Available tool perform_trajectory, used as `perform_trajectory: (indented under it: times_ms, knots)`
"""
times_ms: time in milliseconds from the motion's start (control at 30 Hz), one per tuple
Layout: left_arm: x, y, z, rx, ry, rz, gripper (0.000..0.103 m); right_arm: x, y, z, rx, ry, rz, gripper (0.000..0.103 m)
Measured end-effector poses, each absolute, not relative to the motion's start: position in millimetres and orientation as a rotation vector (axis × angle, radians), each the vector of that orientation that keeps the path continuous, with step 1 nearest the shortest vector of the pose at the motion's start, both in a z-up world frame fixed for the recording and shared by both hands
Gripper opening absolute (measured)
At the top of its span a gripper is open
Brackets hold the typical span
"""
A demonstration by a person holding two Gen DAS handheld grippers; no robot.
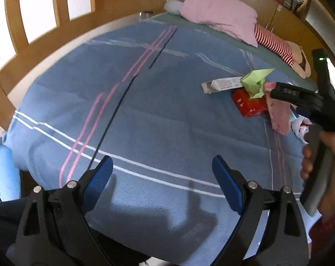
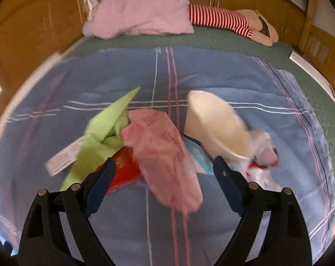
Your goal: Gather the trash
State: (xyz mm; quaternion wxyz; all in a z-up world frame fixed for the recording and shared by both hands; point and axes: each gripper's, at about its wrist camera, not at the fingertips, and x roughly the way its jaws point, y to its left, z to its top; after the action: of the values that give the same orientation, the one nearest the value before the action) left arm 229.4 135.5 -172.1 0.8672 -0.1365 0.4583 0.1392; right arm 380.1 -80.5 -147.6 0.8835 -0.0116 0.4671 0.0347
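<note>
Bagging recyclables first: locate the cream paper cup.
Right wrist view, right of centre: the cream paper cup lies tipped on the blue blanket, between pink wrapper and white plastic.

The trash lies heaped together on the blue blanket [image 2: 211,71], toward its right edge. A folded green paper [image 2: 101,130] overlaps a flat white carton [image 1: 220,84] and a red packet [image 1: 249,105]. A crumpled pink wrapper [image 2: 165,155] drapes over the middle. A cream paper cup [image 2: 218,122] lies tipped on its side beside a white plastic wrapper [image 2: 263,155].
</note>
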Motion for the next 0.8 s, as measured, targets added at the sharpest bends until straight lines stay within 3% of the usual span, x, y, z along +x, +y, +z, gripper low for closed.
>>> perform_trajectory:
  times_ms: [33,100,167,233,333,700,733,800]
  knots:
    - [230.4,139.1,-174.0,-0.3,0.969,0.292,0.091,383.3,-77.9,-152.3,-0.028,0.984,0.087,0.085]
    - [232.6,144.7,-177.2,-0.339,0.985,0.29,0.091,385.1,-73.4,-160.1,-0.051,1.007,0.11,0.069]
    - [234.0,146.4,-179.1,-0.37,0.992,0.286,0.091,383.6,-70.1,-166.5,-0.073,1.029,0.142,0.045]
    - [233.8,145.0,-177.8,-0.38,0.986,0.287,0.091,375.6,-69.3,-166.0,-0.047,1.035,0.182,0.033]
    - [229.6,149.9,-172.7,-0.391,0.954,0.319,0.091,355.9,-66.5,-160.7,0.001,1.075,0.257,0.024]
    - [207.6,199.5,-180.3,-0.672,0.909,0.438,0.091,276.4,-21.5,-147.4,0.024,1.232,0.618,0.025]
    - [208.7,199.5,-182.4,-0.673,0.92,0.432,0.091,274.1,-18.8,-147.7,0.035,1.252,0.65,0.029]
    - [210.4,200.3,-185.4,-0.679,0.94,0.418,0.091,271.1,-16.3,-144.8,0.038,1.262,0.676,0.048]
